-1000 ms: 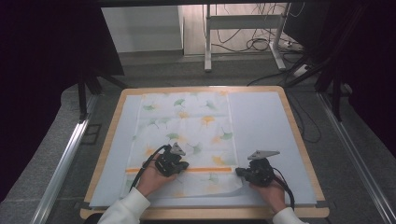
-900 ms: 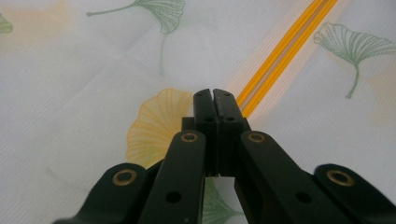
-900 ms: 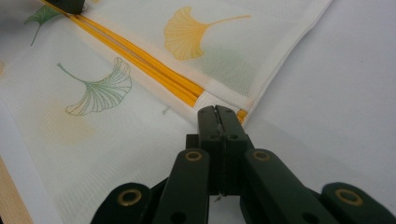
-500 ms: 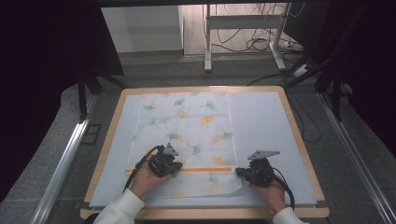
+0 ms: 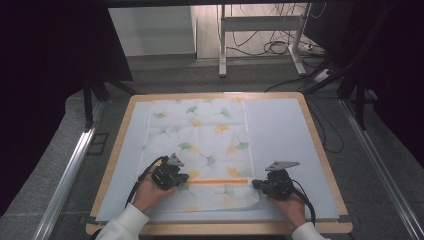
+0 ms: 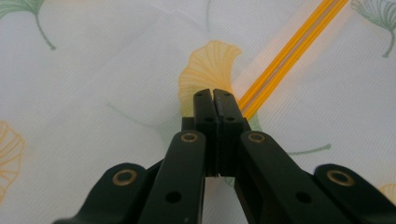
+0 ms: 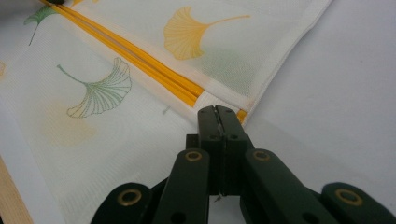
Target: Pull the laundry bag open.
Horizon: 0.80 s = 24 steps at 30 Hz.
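Cloth flat beneath closed fingers, orange stripe beside.

Cloth beneath tongs hidden

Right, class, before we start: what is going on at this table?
A person works on a white cloth printed with ginkgo leaves, spread on a pale mat on the table. Each hand holds a gripper with its jaws shut. The left gripper rests at one end of the cloth's orange stripe, the right gripper at the other end, by the cloth's edge. Whether either actually pinches fabric is hard to tell. It looks like folding or smoothing, near the person's side.
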{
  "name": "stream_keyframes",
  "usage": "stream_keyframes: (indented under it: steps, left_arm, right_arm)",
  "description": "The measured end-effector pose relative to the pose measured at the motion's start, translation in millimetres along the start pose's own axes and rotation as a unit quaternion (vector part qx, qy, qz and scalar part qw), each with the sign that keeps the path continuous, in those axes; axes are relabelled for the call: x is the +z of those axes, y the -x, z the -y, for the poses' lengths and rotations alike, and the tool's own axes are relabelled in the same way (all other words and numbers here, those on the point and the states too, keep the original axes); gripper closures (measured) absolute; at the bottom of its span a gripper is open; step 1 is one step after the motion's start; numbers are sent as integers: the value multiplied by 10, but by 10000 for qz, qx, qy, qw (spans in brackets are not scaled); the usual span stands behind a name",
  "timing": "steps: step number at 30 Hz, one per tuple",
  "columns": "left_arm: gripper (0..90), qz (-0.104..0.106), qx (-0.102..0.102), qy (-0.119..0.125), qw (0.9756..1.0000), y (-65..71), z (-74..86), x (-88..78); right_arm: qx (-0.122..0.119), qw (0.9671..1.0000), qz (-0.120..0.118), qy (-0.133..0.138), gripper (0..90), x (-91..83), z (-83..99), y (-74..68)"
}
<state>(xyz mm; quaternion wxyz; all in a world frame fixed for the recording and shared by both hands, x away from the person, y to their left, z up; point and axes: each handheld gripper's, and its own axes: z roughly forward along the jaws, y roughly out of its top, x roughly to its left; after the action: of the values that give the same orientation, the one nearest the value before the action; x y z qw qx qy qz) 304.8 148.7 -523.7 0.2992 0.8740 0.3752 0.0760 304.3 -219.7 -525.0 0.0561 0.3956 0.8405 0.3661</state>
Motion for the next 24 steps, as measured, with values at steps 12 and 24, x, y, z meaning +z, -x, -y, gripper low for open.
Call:
stream_keyframes:
  steps: [12, 24]
  left_arm:
    - [900, -77, -79, -16, 9999, -76, 85, -67]
    - [900, -154, -142, -42, 9998, -154, 173, -136]
  right_arm:
    - [-10, 10000, 5, -4, 895, 0, -1, -2]
    - [-11, 10000, 11, -3, 895, 1, -1, -2]
